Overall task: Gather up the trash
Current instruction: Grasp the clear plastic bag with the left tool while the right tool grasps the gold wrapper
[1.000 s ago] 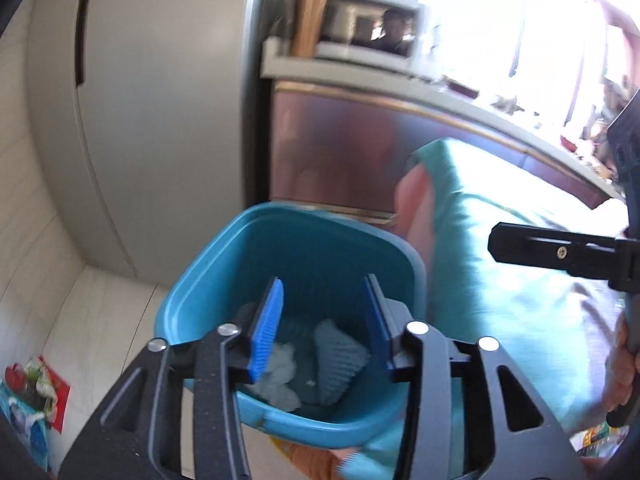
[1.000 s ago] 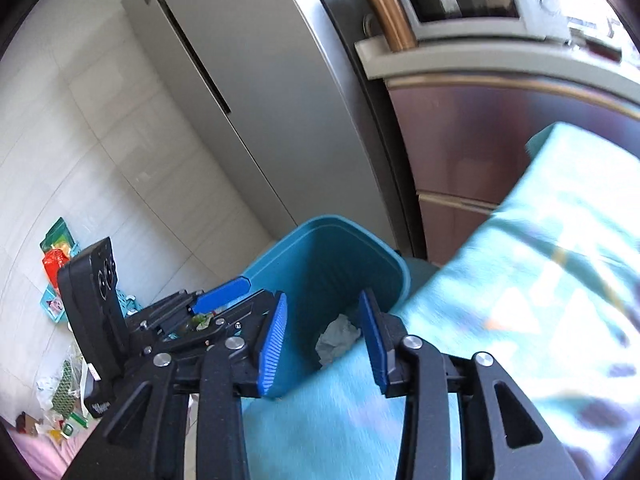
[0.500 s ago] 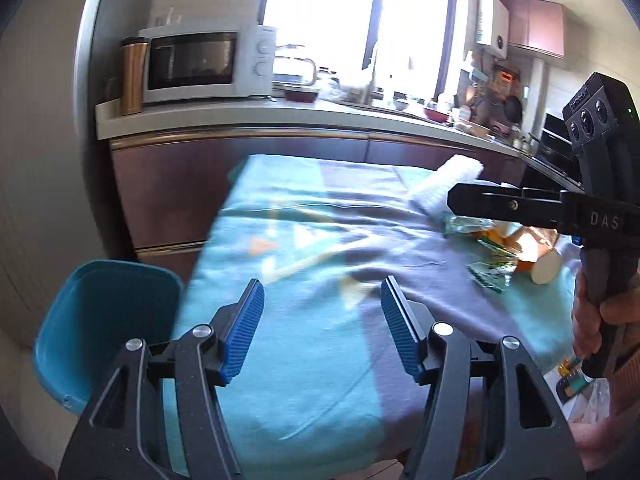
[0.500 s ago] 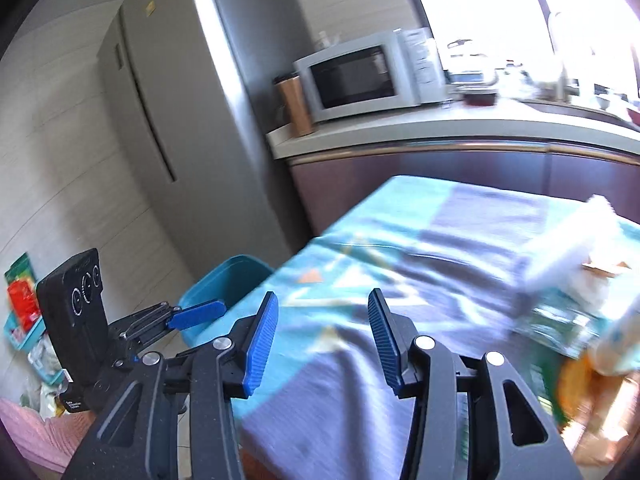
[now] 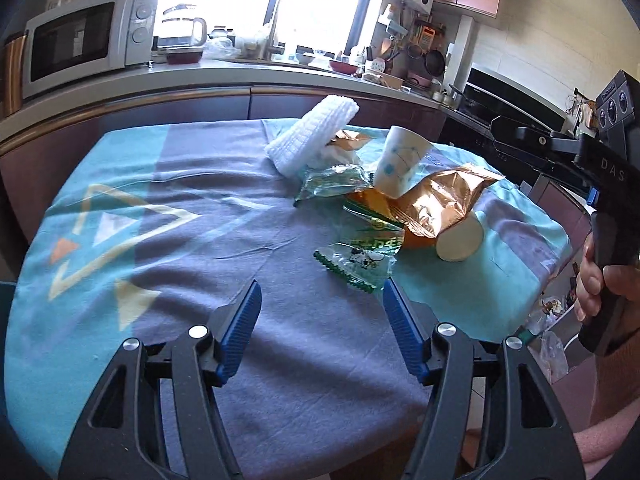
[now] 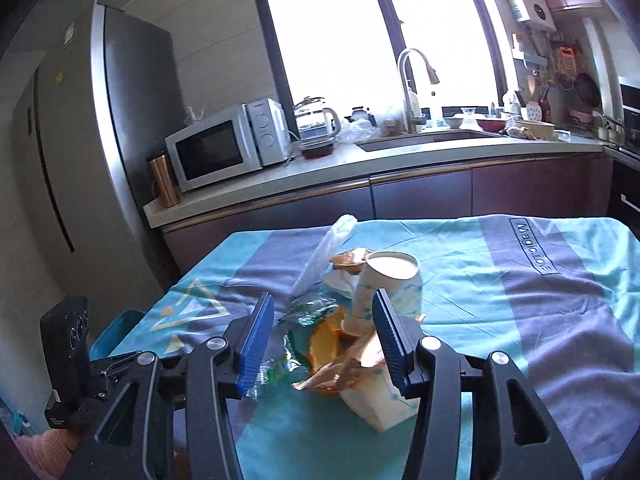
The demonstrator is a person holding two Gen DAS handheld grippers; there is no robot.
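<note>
A pile of trash lies on the table's teal and purple cloth [image 5: 200, 320]: a white ribbed roll [image 5: 312, 136], an upright paper cup [image 5: 402, 164], a copper foil bag [image 5: 440, 200], green wrappers [image 5: 360, 256] and a tipped cup [image 5: 460, 240]. My left gripper [image 5: 322, 300] hovers just short of the nearest green wrapper; its jaws are opening with nothing between them. My right gripper [image 6: 322, 308] hangs over the pile, its jaws opening, with the paper cup [image 6: 394, 284] and foil bag [image 6: 340, 372] beyond its pads and not pressed. A hand [image 5: 600, 280] holds the right gripper's handle.
The teal bin [image 6: 116, 328] stands on the floor by the table's left corner. Behind the table runs a counter with a microwave [image 6: 224, 148], a kettle [image 6: 316, 120] and a sink tap [image 6: 412, 80]. A fridge [image 6: 100, 140] stands at the left. Bags lie on the floor [image 5: 552, 344] at the right.
Both views have swung away from the teal bin and onto the table with the trash pile. Both pairs of jaws stand wider than before.
</note>
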